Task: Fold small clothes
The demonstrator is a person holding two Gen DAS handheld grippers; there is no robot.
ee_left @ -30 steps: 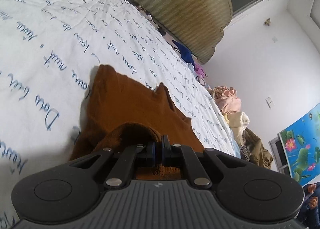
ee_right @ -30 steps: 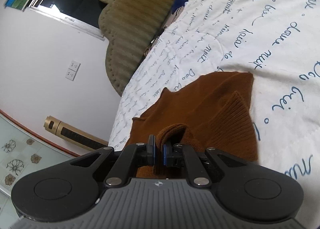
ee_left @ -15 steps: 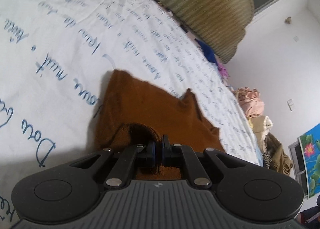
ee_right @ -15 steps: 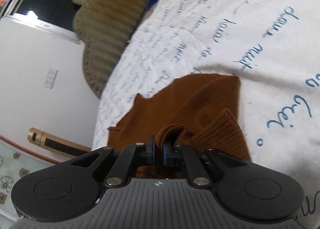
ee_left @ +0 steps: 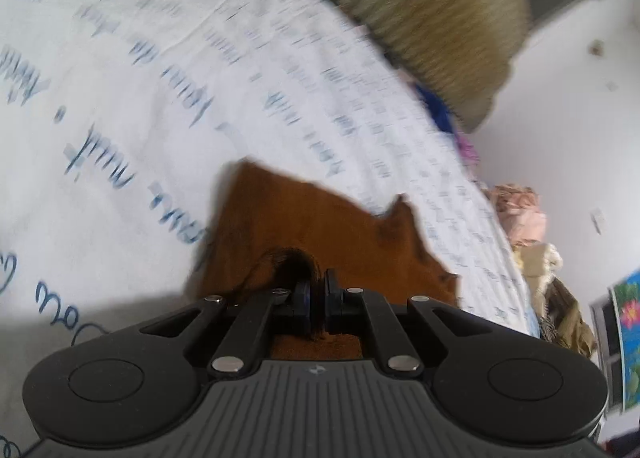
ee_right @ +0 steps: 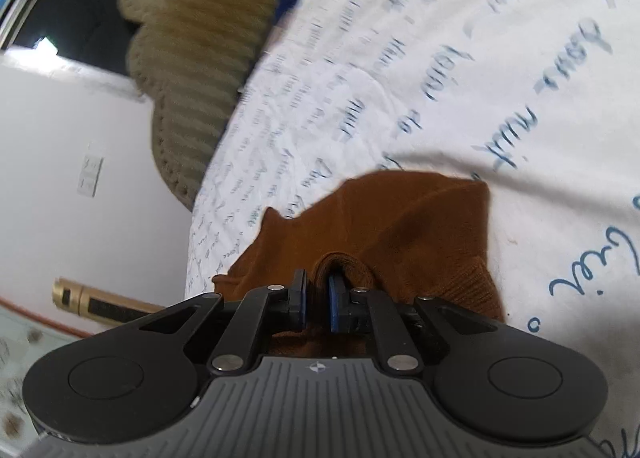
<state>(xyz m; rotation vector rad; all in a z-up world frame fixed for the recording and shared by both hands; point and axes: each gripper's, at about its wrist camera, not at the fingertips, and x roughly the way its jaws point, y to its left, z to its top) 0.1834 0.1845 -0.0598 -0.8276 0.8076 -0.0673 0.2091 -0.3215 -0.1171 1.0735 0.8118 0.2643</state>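
Note:
A small brown knit garment (ee_left: 320,226) lies on the white bed sheet with blue script (ee_left: 140,98). It also shows in the right wrist view (ee_right: 400,226). My left gripper (ee_left: 318,300) is shut on a raised fold of the garment's near edge. My right gripper (ee_right: 317,304) holds another fold of the near edge between its blue pads, with the jaws standing slightly apart around the bunched cloth. The ribbed hem (ee_right: 460,290) shows to the right of the right gripper. Both views are blurred by motion.
A beige tufted headboard (ee_left: 420,18) stands at the far end of the bed. A pile of other clothes (ee_left: 528,226) lies by the bed's right edge. A window (ee_right: 60,18), a wall socket (ee_right: 90,176) and a gold tube (ee_right: 100,298) are at the left.
Both grippers have moved forward over the garment, carrying the held edge toward its far end. Less of the garment shows ahead. The right jaws have parted slightly.

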